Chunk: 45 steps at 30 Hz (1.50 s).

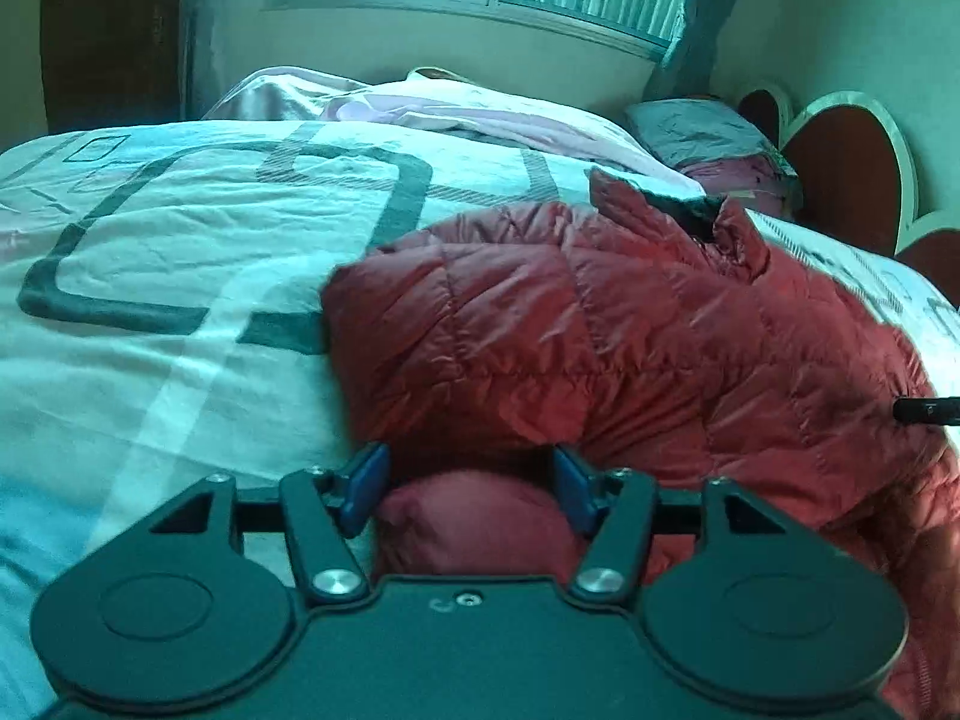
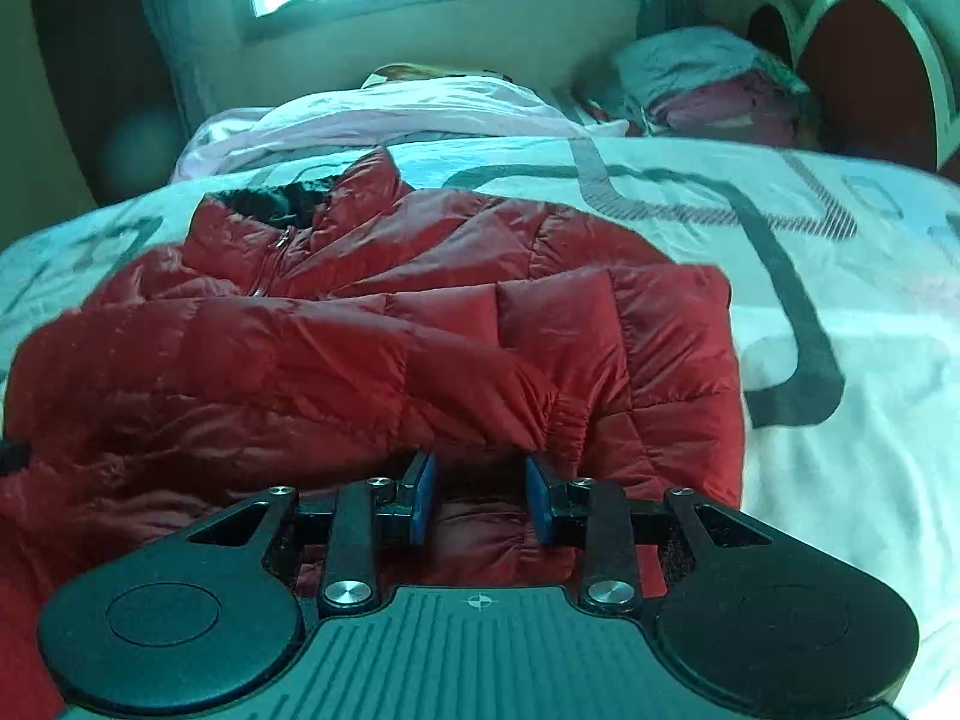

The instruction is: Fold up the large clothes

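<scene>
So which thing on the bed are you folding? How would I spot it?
Find the big bed with the white cover and its grey looping lines. On it lies a puffy red jacket; it is the only shiny, quilted red thing there.

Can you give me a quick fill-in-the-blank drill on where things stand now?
1. The garment on the bedspread is a red quilted ____.
2. Both the left tool and the right tool have their jaws ____.
3. The collar lies toward the ____ in the far wall.
4. The arched headboard is on the ____ side of both views.

Answers: jacket; open; window; right
</scene>
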Each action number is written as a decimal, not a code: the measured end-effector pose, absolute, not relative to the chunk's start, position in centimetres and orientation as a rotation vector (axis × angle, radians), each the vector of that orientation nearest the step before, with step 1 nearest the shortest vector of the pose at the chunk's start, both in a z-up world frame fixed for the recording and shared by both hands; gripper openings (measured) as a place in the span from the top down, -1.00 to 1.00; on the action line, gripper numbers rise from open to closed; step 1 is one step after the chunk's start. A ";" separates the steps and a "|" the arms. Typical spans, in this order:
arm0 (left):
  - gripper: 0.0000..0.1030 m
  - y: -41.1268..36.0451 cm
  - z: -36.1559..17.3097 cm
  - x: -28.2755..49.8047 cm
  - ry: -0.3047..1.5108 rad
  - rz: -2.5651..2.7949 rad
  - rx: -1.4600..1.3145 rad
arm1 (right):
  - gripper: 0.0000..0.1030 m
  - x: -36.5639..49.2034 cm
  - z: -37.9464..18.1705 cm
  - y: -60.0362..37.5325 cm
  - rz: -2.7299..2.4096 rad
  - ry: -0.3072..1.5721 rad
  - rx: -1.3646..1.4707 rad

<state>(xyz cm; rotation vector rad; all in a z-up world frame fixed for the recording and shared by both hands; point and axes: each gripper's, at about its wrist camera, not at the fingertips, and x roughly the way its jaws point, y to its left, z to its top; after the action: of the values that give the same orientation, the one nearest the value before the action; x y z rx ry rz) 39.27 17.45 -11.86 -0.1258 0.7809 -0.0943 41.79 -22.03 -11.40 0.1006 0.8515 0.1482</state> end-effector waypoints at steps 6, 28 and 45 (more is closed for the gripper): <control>-0.47 17.4 -9.2 43.4 0.695 -0.122 -0.116 | -0.59 44.3 -7.9 -20.3 0.212 0.740 0.093; -0.67 7.6 -10.6 40.4 0.694 -0.243 0.065 | -0.40 41.5 -10.8 -12.3 0.349 0.799 -0.044; -0.68 11.3 -12.1 38.0 0.739 -0.152 0.106 | -0.24 38.5 -12.7 -19.8 0.168 0.834 -0.027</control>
<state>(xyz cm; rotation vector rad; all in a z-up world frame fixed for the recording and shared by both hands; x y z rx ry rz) 38.02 11.27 -12.08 0.1060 0.7392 -0.1517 38.47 -19.76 -12.67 -0.0268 0.8341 0.1679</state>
